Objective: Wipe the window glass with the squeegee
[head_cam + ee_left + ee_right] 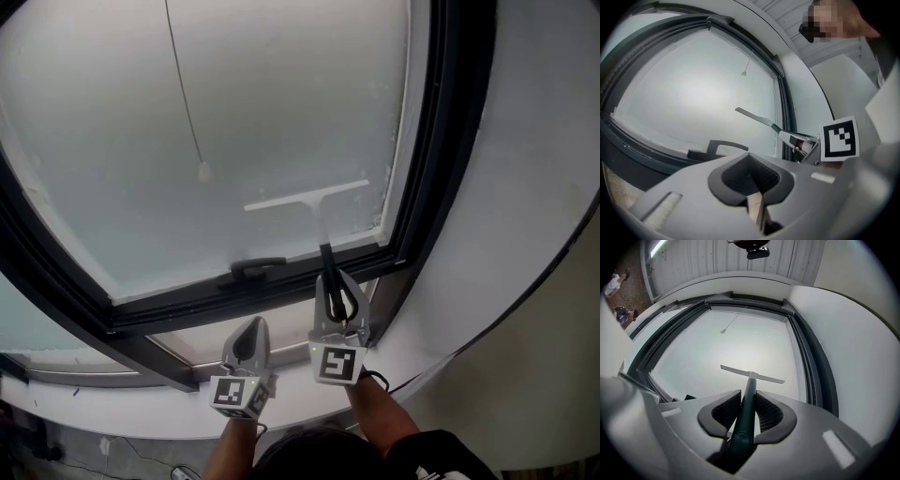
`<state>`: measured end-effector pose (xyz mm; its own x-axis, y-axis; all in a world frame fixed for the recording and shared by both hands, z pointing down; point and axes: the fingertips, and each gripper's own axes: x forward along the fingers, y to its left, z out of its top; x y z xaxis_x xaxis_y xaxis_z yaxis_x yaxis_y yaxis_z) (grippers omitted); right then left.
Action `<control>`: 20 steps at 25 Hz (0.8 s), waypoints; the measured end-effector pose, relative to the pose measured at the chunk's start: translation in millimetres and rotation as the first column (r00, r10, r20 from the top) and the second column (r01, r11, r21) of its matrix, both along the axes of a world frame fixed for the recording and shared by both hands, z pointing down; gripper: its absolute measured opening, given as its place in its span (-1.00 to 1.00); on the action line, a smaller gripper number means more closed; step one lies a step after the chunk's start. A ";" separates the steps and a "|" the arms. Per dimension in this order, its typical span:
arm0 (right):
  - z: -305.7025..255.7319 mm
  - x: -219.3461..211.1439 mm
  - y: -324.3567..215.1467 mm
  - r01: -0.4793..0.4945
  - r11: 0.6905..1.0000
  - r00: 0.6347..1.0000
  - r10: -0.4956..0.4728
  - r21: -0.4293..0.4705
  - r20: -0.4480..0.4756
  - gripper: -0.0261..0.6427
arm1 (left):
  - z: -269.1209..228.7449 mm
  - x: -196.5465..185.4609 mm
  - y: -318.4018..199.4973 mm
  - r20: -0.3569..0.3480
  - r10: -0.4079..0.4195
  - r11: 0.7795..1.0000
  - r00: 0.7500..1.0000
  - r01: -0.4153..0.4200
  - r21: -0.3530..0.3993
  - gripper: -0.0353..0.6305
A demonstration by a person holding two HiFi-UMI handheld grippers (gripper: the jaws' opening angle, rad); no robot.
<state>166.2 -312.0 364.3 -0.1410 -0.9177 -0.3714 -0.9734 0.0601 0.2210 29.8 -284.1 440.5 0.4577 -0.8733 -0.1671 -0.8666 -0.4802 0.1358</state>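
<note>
Window glass (234,122) ahead; right gripper (336,286) clamps squeegee (307,197) handle; left gripper (251,326) closed, empty.

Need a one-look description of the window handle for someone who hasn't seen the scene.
Find the big frosted window in its dark frame. Along the frame's bottom bar, just left of the right hand-held gripper, sits the handle. It is the only dark lever sticking out from the bar; the squeegee nearby has a pale blade and lies on the window.
</note>
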 end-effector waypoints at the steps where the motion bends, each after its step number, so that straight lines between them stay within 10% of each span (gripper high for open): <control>1: 3.2 0.3 0.9 -0.002 1.000 1.000 0.002 -0.010 -0.002 -0.62 | 1.8 0.4 0.7 -0.002 0.001 1.000 1.000 -0.001 -0.007 -0.90; 20: 48.6 1.5 6.0 -0.008 0.992 1.000 0.006 -0.124 -0.015 -0.62 | 8.3 7.0 1.5 -0.002 0.017 0.999 1.000 -0.017 -0.029 -0.90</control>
